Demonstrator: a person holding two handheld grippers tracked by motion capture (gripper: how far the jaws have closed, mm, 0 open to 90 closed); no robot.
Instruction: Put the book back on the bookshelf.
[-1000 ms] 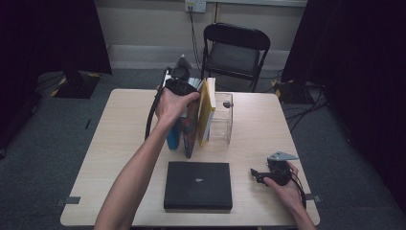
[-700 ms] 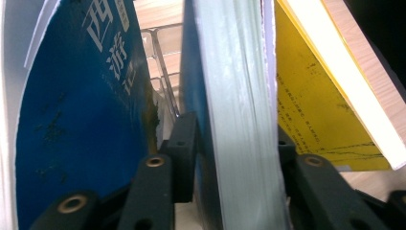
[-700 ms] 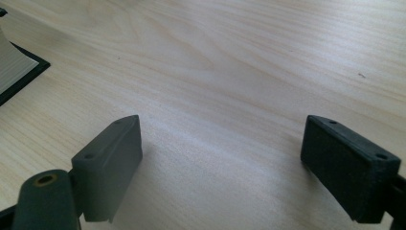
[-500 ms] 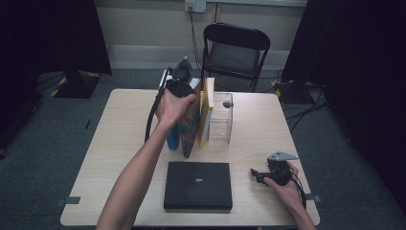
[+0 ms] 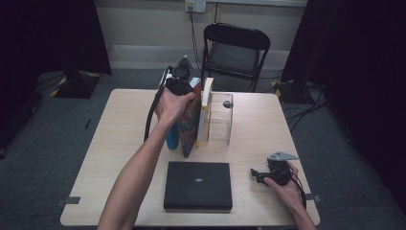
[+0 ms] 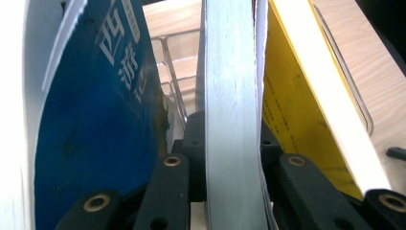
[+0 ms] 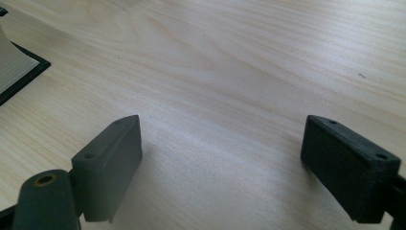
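From above, my left claw (image 5: pixel 178 85) sits on top of the row of upright books at about twelve o'clock of the table (image 5: pixel 119 139), and my hand hides what the jaws are doing. The left gripper view settles it: the jaws have just been closing and are now clamped on the pale grey-green book (image 6: pixel 232 120), its edge running straight up between them. In that close view the blue book (image 6: pixel 95 134) with white characters leans at nine o'clock of the gripped one, and the yellow book (image 6: pixel 292 120) leans at three o'clock, with the clear acrylic holder (image 6: pixel 354 96) behind it. The high view shows the holder (image 5: pixel 221 120) standing just beside the books, and a flat black box (image 5: pixel 197 184) at six o'clock of them.

My right claw (image 5: pixel 261 176) rests near the table's five o'clock corner. Its own view shows the jaws standing wide apart over bare wood, the black box's corner (image 7: pixel 19 72) at ten o'clock.
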